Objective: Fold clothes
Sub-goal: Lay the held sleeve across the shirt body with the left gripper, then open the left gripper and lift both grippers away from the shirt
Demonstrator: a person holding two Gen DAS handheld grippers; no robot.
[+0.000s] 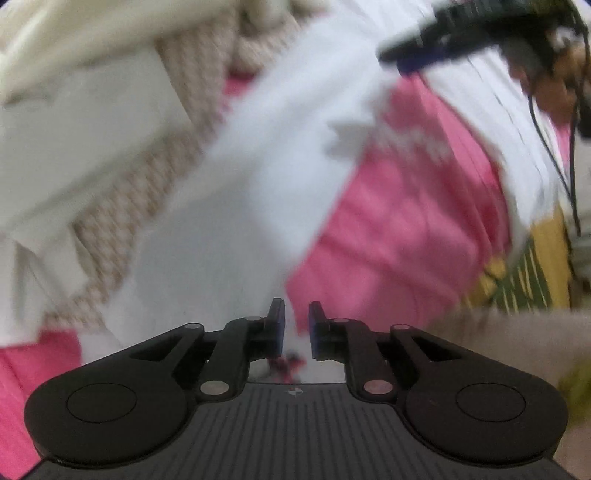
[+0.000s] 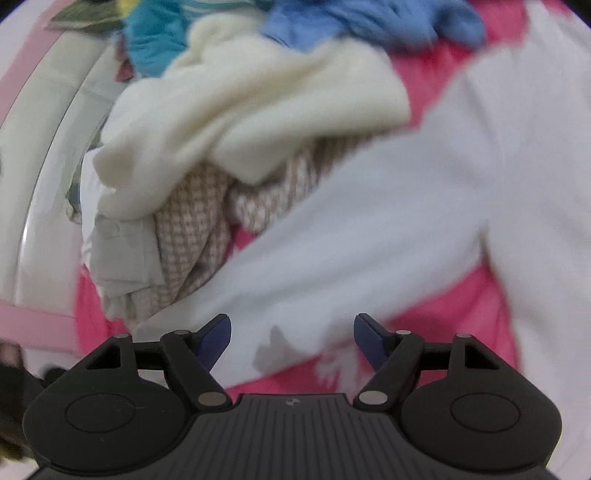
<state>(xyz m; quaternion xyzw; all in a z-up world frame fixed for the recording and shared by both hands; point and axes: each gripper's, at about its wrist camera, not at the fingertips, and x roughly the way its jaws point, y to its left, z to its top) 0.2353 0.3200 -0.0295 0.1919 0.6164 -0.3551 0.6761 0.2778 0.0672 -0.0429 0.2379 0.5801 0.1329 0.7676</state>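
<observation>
Only your right wrist view shows the blue garments (image 2: 373, 22) beyond the cream sweater (image 2: 251, 107). Your left gripper (image 1: 296, 328) has fingers narrowly apart around white shirt (image 1: 266, 177) fabric on pink bedding (image 1: 406, 229); your right gripper (image 2: 291, 341) gapes wide, empty.

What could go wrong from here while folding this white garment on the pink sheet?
1. The left tool stands only narrowly open around a thin edge of the white garment, so the cloth may slip out.
2. The right tool is wide open over the garment, gripping nothing, so one side could sag.
3. The cream garment and checked cloth lie close by and might get dragged along.
</observation>
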